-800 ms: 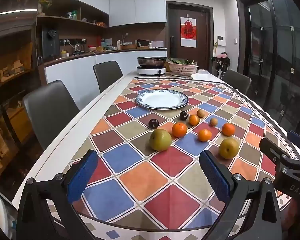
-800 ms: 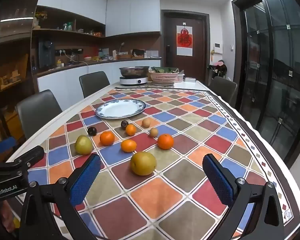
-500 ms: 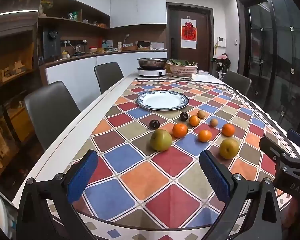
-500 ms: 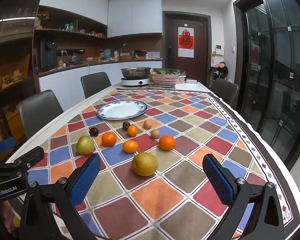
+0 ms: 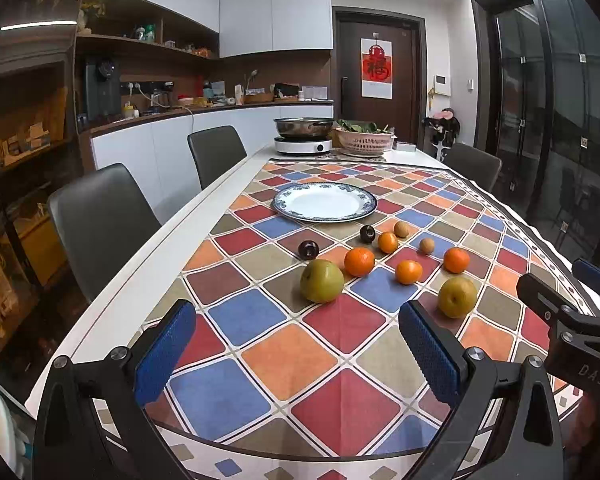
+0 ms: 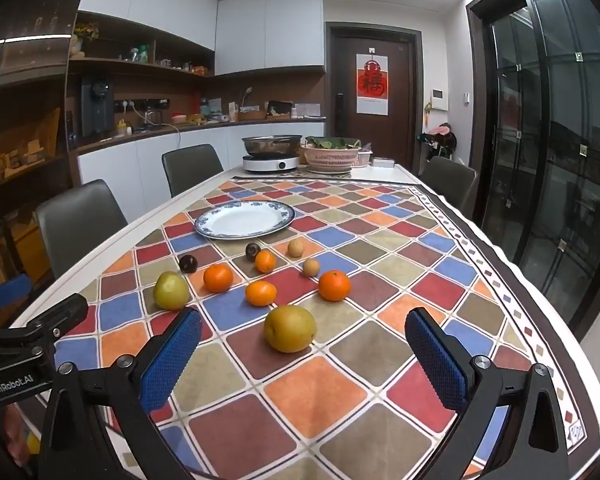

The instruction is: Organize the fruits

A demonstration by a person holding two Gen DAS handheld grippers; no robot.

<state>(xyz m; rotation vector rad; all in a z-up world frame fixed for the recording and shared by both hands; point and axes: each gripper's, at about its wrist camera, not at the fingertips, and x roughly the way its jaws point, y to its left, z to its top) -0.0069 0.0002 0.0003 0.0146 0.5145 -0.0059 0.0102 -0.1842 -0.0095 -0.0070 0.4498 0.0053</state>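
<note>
Loose fruit lies on the chequered tablecloth: a green pear (image 5: 322, 287) (image 6: 171, 291), a yellow pear (image 5: 457, 297) (image 6: 290, 328), several oranges such as one (image 5: 359, 261) (image 6: 218, 278), two dark plums (image 5: 308, 249) (image 6: 188, 263) and two small brown fruits (image 5: 427, 245) (image 6: 311, 267). Behind them sits an empty white plate with a blue rim (image 5: 284, 196) (image 6: 204, 224). My left gripper (image 5: 296, 354) hovers open over the near table edge, short of the green pear. My right gripper (image 6: 304, 364) is open too, with the yellow pear just beyond its fingers. Neither holds anything.
At the table's far end stand a pot on a white cooker (image 5: 303, 136) (image 6: 271, 156) and a pink basket of greens (image 5: 365, 140) (image 6: 331, 156). Grey chairs (image 5: 100, 224) (image 6: 78, 220) line the left side; another (image 6: 448, 180) is at the far right.
Both views have shifted slightly, with the fruit a little lower in each picture. Both grippers stay wide open and the fruit has not moved.
</note>
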